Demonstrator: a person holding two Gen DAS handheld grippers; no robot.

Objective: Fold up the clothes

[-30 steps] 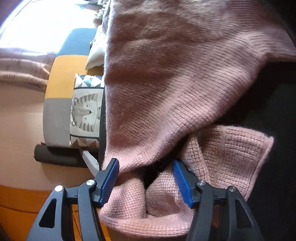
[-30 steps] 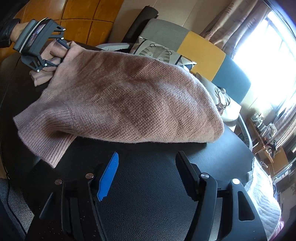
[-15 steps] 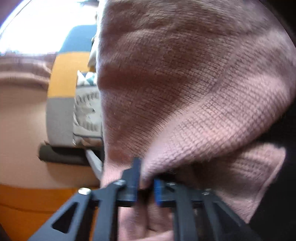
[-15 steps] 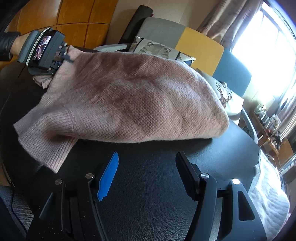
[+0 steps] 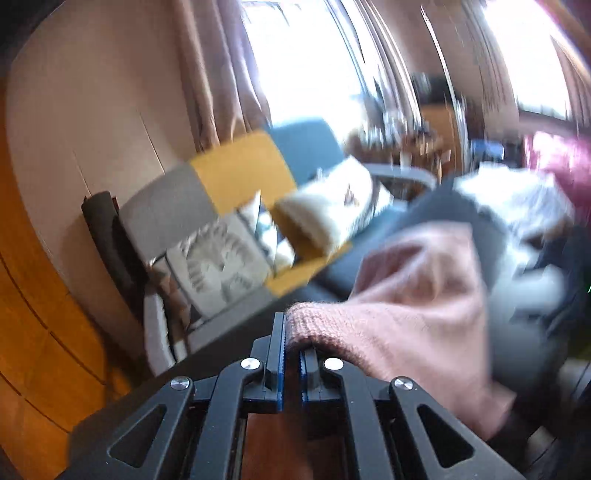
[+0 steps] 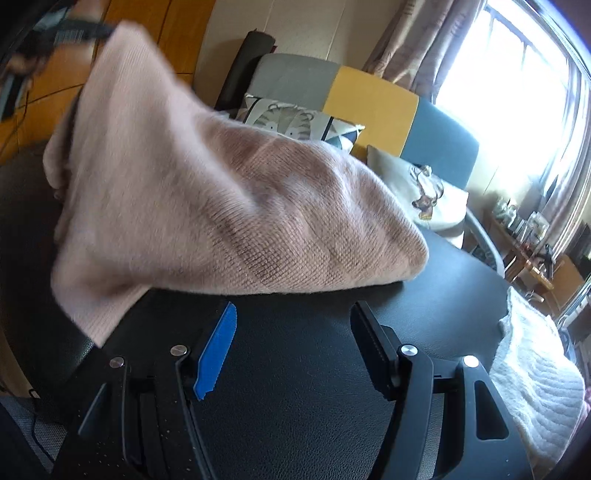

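A pink knit sweater (image 6: 221, 206) hangs from one raised corner at the upper left of the right wrist view, its other end resting on the black table (image 6: 303, 369). My left gripper (image 5: 291, 332) is shut on the sweater's ribbed edge (image 5: 314, 321), and the cloth (image 5: 413, 306) drapes away to the right of its fingers. That same gripper (image 6: 77, 31) shows blurred at the top left of the right wrist view, at the lifted corner. My right gripper (image 6: 295, 325) stands open just above the table, in front of the sweater's near edge, with nothing between its fingers.
A white knit garment (image 6: 535, 376) lies at the table's right edge. Behind the table stands a sofa (image 6: 369, 92) in grey, yellow and blue with patterned cushions (image 6: 291, 118). Wooden panelling (image 5: 44, 332) is on the left, a bright window with curtains (image 6: 517, 74) on the right.
My left gripper closed on the sweater's edge and rose, pulling that corner high off the table. The sweater went from lying flat to hanging in a slope. The right gripper stayed put.
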